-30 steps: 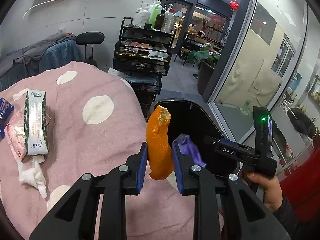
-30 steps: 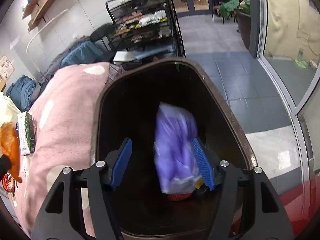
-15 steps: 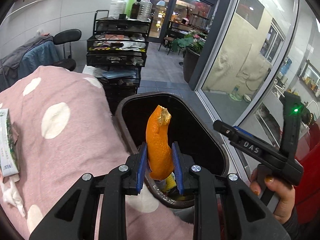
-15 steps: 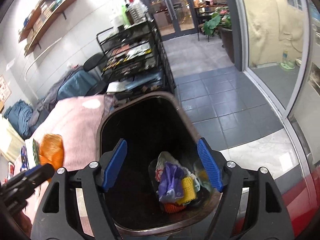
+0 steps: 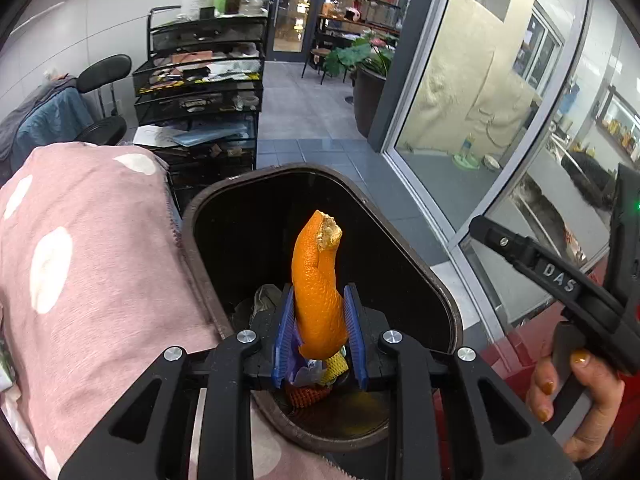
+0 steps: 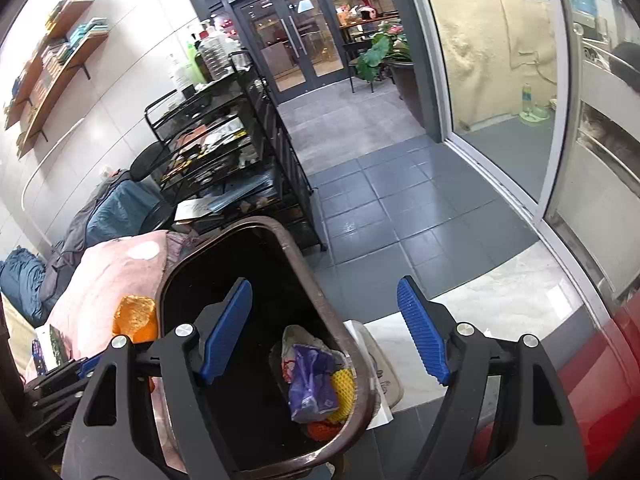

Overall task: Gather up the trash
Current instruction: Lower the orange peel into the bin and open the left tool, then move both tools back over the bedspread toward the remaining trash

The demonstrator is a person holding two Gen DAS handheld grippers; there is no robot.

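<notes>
- Left wrist view: left gripper is clamped on a curled strip of orange peel; both blue ribbed pads press its lower half, and the torn tip stands upright above the fingers.
- The peel is held over the mouth of a dark brown plastic trash bin with a rounded rim.
- Down in the bin, below the pads: a purple crumpled wrapper, a yellow foam net and an orange-red foam net.
- The bin's left rim touches a pink blanket with white dots that covers a raised surface.
- At the right edge, a hand grips the handle of the second black tool, marked "DAS".
- Behind: a black wire-mesh shelf trolley loaded with bottles and papers.
- Right wrist view: right gripper stands wide with its jaws spread, nothing between the blue pads; it is above the bin's right rim.
- The purple wrapper lies in the bin bottom, touching the yellow net, with the orange-red net just beneath.
- The peel shows at left, just beside the bin rim over the blanket, in the other tool's grip.
- The grey tiled floor runs to glass doors.
</notes>
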